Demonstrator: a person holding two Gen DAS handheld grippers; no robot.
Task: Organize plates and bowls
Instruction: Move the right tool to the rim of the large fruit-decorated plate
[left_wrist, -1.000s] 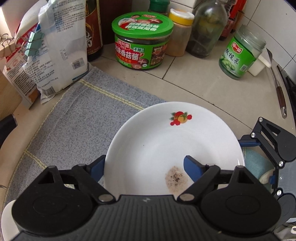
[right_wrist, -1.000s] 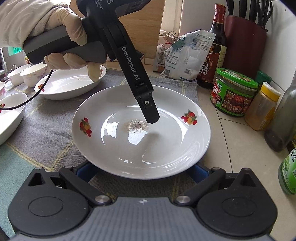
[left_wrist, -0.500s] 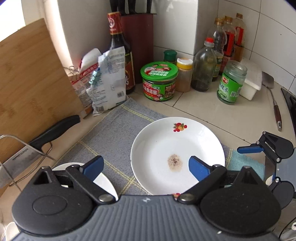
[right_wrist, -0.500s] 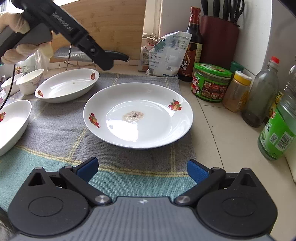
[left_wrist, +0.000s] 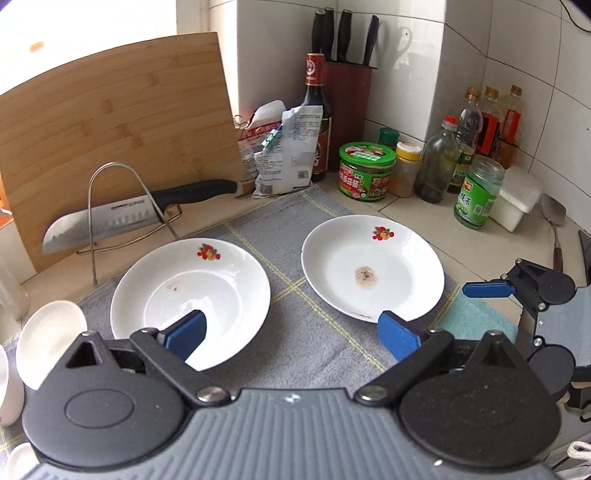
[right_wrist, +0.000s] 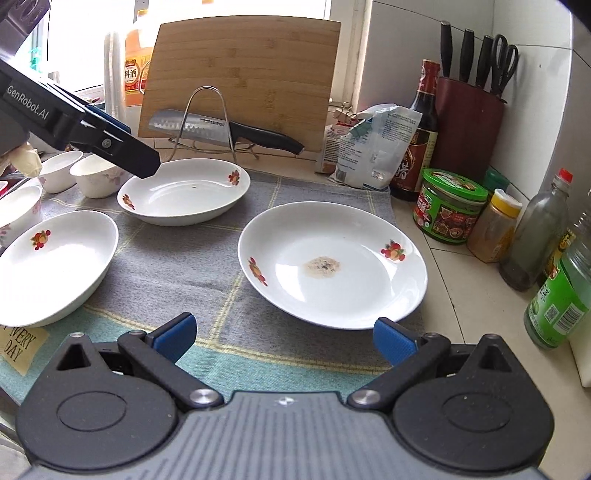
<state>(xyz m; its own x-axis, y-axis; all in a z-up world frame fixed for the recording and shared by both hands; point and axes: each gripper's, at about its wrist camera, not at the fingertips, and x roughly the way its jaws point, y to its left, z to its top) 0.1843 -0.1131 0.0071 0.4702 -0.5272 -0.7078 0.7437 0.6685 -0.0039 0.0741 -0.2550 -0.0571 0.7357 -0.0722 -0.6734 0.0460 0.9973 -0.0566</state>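
Note:
A white plate (right_wrist: 332, 266) with a brown stain in its middle lies on the grey cloth (right_wrist: 177, 273); in the left wrist view this plate (left_wrist: 373, 269) is right of centre. Left of it sits a deep white plate (left_wrist: 192, 291), also far left-centre in the right wrist view (right_wrist: 184, 195). My left gripper (left_wrist: 291, 334) hangs open above the cloth, its left finger over the deep plate's near rim, holding nothing. My right gripper (right_wrist: 284, 338) is open and empty, just short of the stained plate's near edge. A third deep plate (right_wrist: 55, 266) lies at the left.
Small white bowls (right_wrist: 96, 177) stand at the far left. A cleaver on a wire stand (left_wrist: 110, 218) and a bamboo board (left_wrist: 110, 129) line the back. Jars and bottles (left_wrist: 365, 171) crowd the right corner beside a knife block (left_wrist: 347, 110).
My left gripper has let the stained plate go, opened wider, and pulled back, up and to the left. My right gripper has backed away from the plate's near rim.

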